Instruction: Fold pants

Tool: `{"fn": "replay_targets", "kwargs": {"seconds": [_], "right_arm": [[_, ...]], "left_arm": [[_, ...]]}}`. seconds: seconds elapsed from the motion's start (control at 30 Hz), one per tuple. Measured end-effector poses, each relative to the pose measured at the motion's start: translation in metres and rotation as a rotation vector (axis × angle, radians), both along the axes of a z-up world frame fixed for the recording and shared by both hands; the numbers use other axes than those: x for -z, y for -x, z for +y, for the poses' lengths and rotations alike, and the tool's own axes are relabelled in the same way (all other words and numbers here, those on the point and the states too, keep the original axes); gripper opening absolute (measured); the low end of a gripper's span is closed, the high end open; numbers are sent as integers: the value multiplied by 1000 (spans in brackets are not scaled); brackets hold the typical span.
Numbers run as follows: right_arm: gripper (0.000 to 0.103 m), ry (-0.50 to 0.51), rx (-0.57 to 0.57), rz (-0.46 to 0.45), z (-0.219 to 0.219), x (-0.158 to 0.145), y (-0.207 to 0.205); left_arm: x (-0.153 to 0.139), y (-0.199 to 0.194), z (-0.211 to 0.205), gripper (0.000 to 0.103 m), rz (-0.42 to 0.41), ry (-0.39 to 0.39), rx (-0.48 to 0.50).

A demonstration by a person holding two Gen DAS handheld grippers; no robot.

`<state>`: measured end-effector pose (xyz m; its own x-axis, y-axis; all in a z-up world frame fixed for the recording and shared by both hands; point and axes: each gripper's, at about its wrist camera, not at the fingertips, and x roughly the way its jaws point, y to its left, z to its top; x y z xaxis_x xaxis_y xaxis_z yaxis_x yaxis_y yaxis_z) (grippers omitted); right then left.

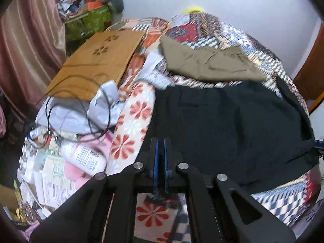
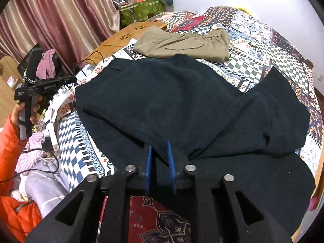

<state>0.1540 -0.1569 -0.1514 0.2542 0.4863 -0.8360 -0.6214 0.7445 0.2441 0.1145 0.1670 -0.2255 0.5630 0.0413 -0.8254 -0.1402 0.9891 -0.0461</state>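
Dark, near-black pants (image 1: 222, 121) (image 2: 162, 101) lie spread on a patterned bedspread (image 2: 253, 46), one leg folded out to the right. My left gripper (image 1: 161, 140) sits at their near left edge. Its blue pads are almost touching and seem to pinch the fabric edge. The right wrist view shows it at the far left (image 2: 73, 79), held by a hand (image 2: 24, 111) in an orange sleeve. My right gripper (image 2: 159, 144) is at the near middle of the pants. Its blue pads stand apart with a ridge of dark fabric loose between them.
Khaki pants (image 1: 212, 62) (image 2: 182, 44) lie folded behind the dark pair. At the left are a wooden board (image 1: 97, 60), black cables (image 1: 81, 105), a white bottle (image 1: 83, 156) and papers. A curtain (image 1: 26, 40) and a green box (image 2: 141, 10) stand beyond.
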Motion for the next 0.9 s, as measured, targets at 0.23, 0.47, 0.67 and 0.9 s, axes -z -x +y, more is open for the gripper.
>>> {"fn": "replay_targets", "kwargs": {"seconds": [0.23, 0.47, 0.67, 0.9], "right_arm": [[40, -37, 75, -81, -33, -37, -9], [45, -26, 215, -171, -74, -58, -45], [45, 35, 320, -196, -99, -47, -92], [45, 70, 400, -188, -118, -23, -150]], "left_arm": [[-35, -27, -41, 22, -71, -2, 87], [-63, -61, -89, 49, -136, -5, 169], [-66, -97, -120, 59, -149, -7, 215], [-44, -141, -148, 60, -107, -4, 254]]}}
